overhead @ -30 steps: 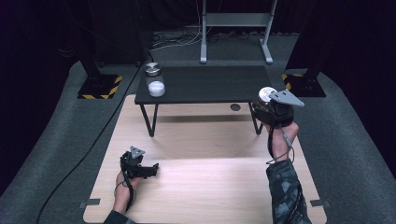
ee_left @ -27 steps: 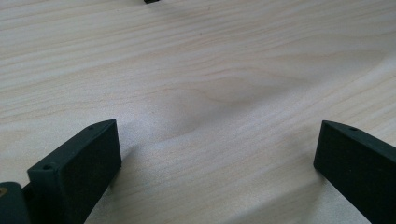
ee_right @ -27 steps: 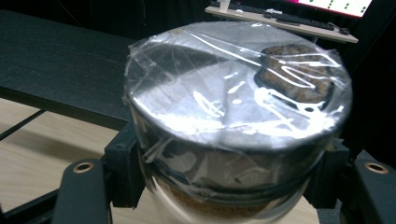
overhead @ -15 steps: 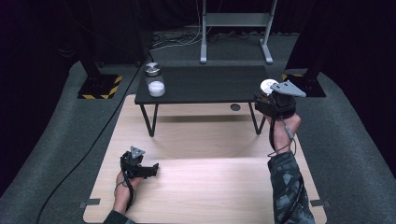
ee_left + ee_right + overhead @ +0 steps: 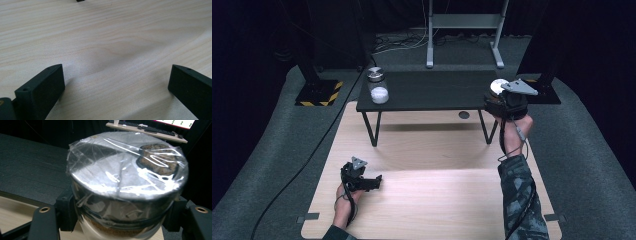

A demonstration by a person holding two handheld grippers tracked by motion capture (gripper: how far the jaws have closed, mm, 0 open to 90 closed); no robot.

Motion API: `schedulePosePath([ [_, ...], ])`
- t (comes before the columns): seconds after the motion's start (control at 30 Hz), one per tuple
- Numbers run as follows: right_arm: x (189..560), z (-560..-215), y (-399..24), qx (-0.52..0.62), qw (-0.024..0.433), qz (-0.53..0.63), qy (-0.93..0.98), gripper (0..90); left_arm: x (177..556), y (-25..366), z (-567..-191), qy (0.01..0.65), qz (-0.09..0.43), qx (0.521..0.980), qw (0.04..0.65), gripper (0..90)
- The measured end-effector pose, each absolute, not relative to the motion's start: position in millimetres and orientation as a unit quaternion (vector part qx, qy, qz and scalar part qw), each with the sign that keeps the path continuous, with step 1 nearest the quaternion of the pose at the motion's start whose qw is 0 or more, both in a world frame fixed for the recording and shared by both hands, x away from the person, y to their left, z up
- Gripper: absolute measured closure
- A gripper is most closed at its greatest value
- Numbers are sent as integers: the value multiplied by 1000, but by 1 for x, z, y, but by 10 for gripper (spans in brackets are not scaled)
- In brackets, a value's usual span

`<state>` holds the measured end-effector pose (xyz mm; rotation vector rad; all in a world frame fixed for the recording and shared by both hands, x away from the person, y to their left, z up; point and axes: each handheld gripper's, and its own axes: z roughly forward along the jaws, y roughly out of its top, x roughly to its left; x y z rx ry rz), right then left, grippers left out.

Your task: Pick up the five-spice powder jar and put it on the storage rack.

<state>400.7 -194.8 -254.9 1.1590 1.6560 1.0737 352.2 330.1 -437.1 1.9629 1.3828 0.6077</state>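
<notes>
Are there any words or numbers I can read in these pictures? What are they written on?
None can be read.
The screen at the top of the right gripper view shows small dots and marks, too blurred to read.
The jar wrapped in clear film between the right gripper's jaws has no label.
The yellow-and-black striped base carries only stripes.

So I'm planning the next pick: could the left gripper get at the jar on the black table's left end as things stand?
Probably yes. The left gripper is open and empty on the wooden floor board, and nothing stands between it and the jar near the black table's left edge, though it's a forward reach.
</notes>
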Motion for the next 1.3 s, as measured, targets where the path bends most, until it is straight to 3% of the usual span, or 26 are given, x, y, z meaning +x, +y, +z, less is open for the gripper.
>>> schedulePosePath([
  [0.77, 429, -237, -196, 472, 405, 424, 658, 297, 353, 331, -437, 524, 231, 752, 325, 3],
  [1.3, 467, -229, -208, 490, 356, 437, 665, 298, 353, 331, -437, 524, 231, 753, 325, 3],
])
